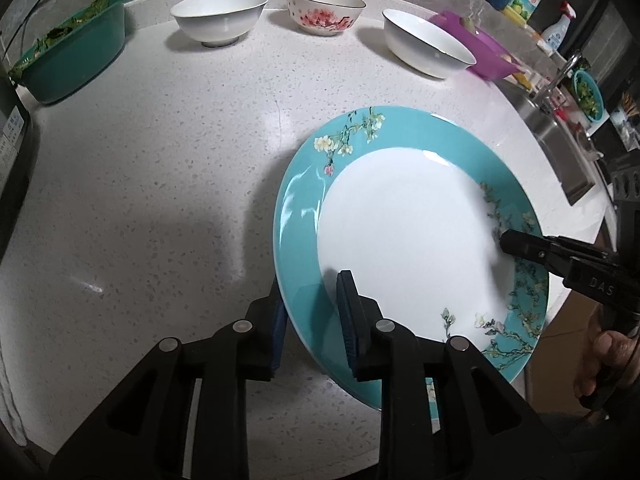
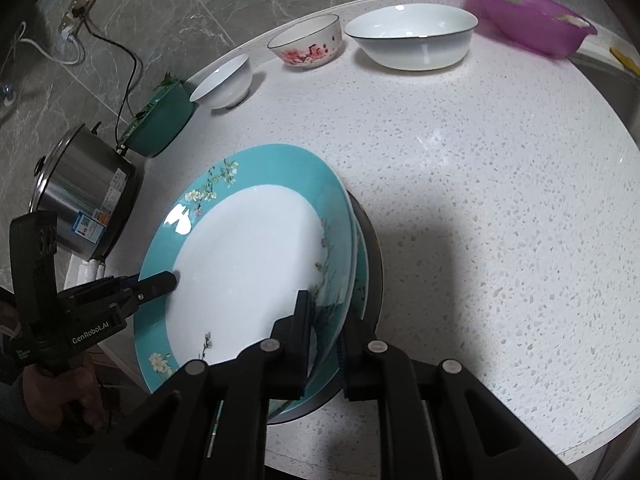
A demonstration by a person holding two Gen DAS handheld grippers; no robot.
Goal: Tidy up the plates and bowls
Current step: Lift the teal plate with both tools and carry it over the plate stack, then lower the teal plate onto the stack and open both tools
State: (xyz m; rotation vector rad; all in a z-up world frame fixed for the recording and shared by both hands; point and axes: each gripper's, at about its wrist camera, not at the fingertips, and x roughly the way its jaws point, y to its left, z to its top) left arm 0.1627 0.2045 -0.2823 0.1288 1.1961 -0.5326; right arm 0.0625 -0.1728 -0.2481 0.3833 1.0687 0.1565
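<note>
The left gripper (image 1: 312,320) stands astride the near left rim of the turquoise plate (image 1: 400,236). One blue pad is under the rim and the other is above it, and a small gap shows, so the pads do not seem to press. The right gripper (image 2: 326,340) straddles the opposite rim in the same way, its jaws only narrowly apart. The plate is tilted and lies on a second turquoise plate (image 2: 362,280) on the white speckled counter (image 2: 480,200). Three bowls stand at the far edge: a white bowl (image 1: 219,16), a flowered bowl (image 1: 324,10) and a wide white bowl (image 1: 428,42).
</note>
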